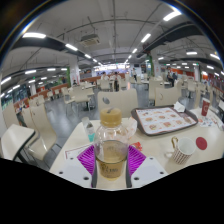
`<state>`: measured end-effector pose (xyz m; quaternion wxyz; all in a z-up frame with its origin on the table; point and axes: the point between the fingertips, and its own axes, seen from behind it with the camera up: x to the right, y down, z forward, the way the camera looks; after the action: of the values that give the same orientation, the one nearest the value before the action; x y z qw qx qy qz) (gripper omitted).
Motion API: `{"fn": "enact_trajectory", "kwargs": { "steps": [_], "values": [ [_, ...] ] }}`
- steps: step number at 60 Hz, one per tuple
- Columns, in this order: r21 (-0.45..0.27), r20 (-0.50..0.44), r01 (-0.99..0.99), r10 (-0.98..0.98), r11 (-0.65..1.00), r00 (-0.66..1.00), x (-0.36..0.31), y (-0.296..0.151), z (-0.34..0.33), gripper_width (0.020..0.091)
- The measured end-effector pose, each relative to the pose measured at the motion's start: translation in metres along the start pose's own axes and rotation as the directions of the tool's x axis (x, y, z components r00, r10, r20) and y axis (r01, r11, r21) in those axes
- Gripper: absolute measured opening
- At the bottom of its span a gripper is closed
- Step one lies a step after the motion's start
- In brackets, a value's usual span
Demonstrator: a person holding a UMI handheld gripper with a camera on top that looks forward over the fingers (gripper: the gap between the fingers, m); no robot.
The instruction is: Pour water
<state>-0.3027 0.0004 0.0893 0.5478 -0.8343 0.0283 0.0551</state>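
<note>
A clear plastic bottle [111, 150] holding yellowish liquid stands upright between my gripper's [111, 162] purple pads [87, 157]. Both pads press against its sides, so the gripper is shut on it. The bottle's neck and cap [110, 117] rise above the fingers. To the right on the white table [160, 152] sits a white cup [183, 150] with a red coaster-like disc [201, 143] beside it.
A tray [163, 121] with a patterned border lies beyond the bottle to the right. A small bottle [91, 131] stands at the left behind the fingers. A white chair [18, 141] is at the left. Beyond is a large hall with tables and chairs.
</note>
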Motion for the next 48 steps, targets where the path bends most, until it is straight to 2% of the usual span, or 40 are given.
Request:
{"fn": "enact_trajectory", "kwargs": {
  "steps": [5, 9, 14, 20, 27, 35, 43, 45, 46, 48],
  "values": [
    [0.005, 0.081, -0.216, 0.215, 0.976, 0.973, -0.002, -0.025, -0.008, 0.0381],
    [-0.012, 0.163, -0.440, 0.436, 0.898, 0.885, 0.000, -0.050, -0.015, 0.0382],
    [-0.057, 0.253, -0.687, 0.676, 0.725, 0.692, 0.004, -0.079, -0.019, 0.0381],
    [-0.116, 0.302, -0.872, 0.853, 0.476, 0.426, 0.026, -0.106, -0.031, 0.0382],
    [-0.171, 0.309, -0.965, 0.941, 0.200, 0.140, 0.065, -0.100, -0.012, 0.0381],
    [-0.250, 0.295, -0.960, 0.935, -0.124, -0.197, 0.097, -0.089, -0.006, 0.0382],
    [-0.272, 0.259, -0.922, 0.902, -0.274, -0.344, 0.119, -0.069, 0.006, 0.0381],
    [-0.275, 0.253, -0.916, 0.897, -0.292, -0.362, 0.122, -0.065, 0.008, 0.0380],
    [-0.280, 0.247, -0.911, 0.895, -0.302, -0.372, 0.126, -0.061, -0.011, 0.0380],
    [-0.277, 0.238, -0.915, 0.902, -0.293, -0.361, 0.125, -0.059, 0.003, 0.0379]
  ]
}}
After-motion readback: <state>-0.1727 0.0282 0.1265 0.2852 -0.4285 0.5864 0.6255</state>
